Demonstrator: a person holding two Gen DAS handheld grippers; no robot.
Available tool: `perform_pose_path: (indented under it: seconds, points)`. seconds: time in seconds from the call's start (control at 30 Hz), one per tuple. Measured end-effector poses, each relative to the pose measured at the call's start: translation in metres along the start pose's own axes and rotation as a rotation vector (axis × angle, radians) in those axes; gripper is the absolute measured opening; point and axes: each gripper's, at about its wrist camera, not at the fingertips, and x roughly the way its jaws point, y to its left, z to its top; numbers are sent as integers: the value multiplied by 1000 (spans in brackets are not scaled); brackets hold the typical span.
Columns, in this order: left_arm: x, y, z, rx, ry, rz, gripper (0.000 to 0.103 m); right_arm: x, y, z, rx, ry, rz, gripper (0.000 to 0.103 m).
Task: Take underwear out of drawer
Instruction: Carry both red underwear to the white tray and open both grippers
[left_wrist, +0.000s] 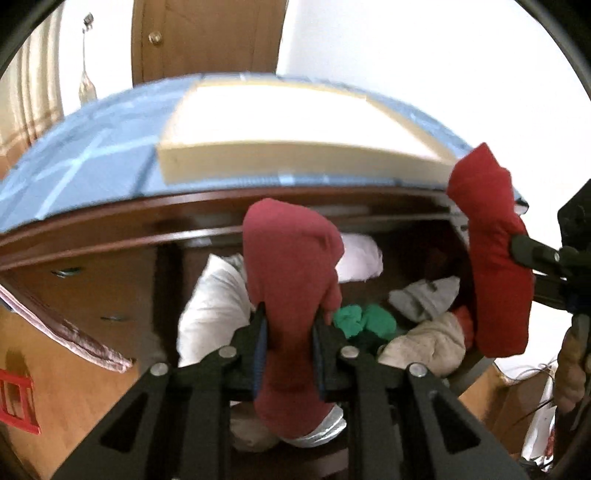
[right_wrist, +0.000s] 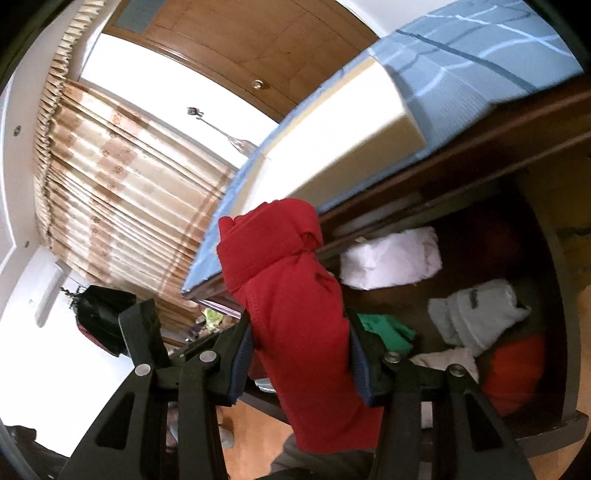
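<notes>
My left gripper (left_wrist: 290, 321) is shut on a dark red rolled underwear (left_wrist: 291, 266) with a pale waistband at its lower end, held above the open drawer (left_wrist: 413, 254). My right gripper (right_wrist: 299, 325) is shut on a brighter red rolled underwear (right_wrist: 291, 295), lifted beside the drawer (right_wrist: 561, 332). The left wrist view also shows that right gripper (left_wrist: 506, 254) at the right edge with its red roll (left_wrist: 495, 258). Still lying in the drawer are white (left_wrist: 210, 310), pink (right_wrist: 391, 258), green (left_wrist: 365, 321), grey (right_wrist: 476, 317), beige (left_wrist: 428, 343) and orange-red (right_wrist: 513, 369) bundles.
The dresser top carries a blue checked cloth (left_wrist: 88, 155) and a cream flat box (left_wrist: 295, 125) just above the drawer opening. A wooden door (left_wrist: 207, 37) stands behind, and curtains (right_wrist: 122, 177) hang at the left. Wood floor (left_wrist: 81, 391) lies below, with a red item (left_wrist: 16, 402) on it.
</notes>
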Motion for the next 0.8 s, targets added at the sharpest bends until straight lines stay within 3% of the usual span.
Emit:
perform_pose_path:
  seconds: [0.27, 0.4, 0.6, 0.8]
  points:
    - [-47, -7, 18, 22, -114, -46, 19, -2, 41, 22, -33, -28, 98, 49]
    - [-69, -7, 45, 33, -180, -54, 19, 7, 58, 47, -16, -45, 141, 49]
    - [-73, -3, 95, 47, -259, 17, 19, 34, 80, 91, 33, -90, 154, 49]
    - [-44, 11, 144, 44, -266, 87, 19, 75, 88, 137, 68, -148, 95, 49]
